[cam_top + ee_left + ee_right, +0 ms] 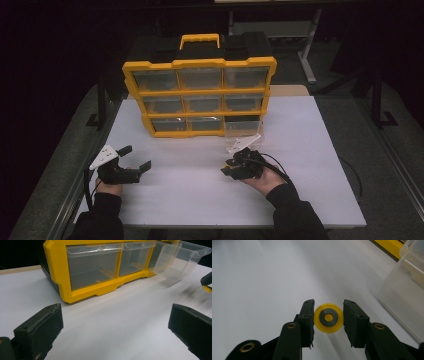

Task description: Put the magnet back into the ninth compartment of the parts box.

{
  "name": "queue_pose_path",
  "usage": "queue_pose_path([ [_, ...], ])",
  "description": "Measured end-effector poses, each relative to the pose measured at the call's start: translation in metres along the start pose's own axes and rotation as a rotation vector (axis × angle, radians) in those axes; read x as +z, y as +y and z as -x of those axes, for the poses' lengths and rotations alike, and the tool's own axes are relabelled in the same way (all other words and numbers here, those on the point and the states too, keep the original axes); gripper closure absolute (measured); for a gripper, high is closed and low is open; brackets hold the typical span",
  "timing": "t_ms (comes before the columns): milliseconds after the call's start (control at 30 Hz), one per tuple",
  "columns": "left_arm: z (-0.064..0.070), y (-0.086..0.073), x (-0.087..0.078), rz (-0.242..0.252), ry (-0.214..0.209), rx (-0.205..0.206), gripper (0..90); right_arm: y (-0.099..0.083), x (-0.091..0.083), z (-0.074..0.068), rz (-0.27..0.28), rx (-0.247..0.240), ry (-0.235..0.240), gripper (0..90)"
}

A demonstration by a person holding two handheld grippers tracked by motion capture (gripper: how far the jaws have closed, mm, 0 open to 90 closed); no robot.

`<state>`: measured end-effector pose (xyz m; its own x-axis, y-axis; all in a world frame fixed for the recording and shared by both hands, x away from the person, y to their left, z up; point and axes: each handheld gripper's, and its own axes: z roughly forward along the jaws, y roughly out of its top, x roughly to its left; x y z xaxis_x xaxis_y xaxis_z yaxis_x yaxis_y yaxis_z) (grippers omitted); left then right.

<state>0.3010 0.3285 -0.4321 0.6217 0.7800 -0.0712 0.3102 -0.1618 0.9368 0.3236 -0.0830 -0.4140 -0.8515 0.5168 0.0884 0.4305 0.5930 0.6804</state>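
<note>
1. Yellow wheel (pixel 328 318) with a dark hub sits pinched between the right gripper's (pixel 328 320) jaws, at 4 o'clock on the white table (pixel 200 190).
2. Left gripper (pixel 134 159) rests at 8 o'clock, jaws spread wide, holding nothing.
3. Clear drawer (pixel 242 131) juts from the yellow organizer's (pixel 200 63) bottom-right slot at 12 o'clock.

organizer (pixel 200 95) behind on table (pixel 300 190), drawer (pixel 243 129) pulled out
</note>
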Motion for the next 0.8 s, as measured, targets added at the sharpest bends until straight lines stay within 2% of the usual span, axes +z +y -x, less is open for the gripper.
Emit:
queue_pose_path([
  [267, 0.001, 0.0, 0.001, -0.009, -0.006, 0.008, 0.0, 0.006, -0.008, 0.0, 0.007, -0.003, -0.003, 60.6],
  [533, 0.001, 0.0, 0.001, -0.006, -0.01, 0.01, 0.0, 0.009, -0.014, 0.002, 0.045, 0.02, 0.025, 60.6],
  [800, 0.002, 0.0, 0.002, -0.005, -0.01, 0.008, 0.0, 0.015, -0.021, 0.005, 0.055, 0.019, 0.018, 60.6],
])
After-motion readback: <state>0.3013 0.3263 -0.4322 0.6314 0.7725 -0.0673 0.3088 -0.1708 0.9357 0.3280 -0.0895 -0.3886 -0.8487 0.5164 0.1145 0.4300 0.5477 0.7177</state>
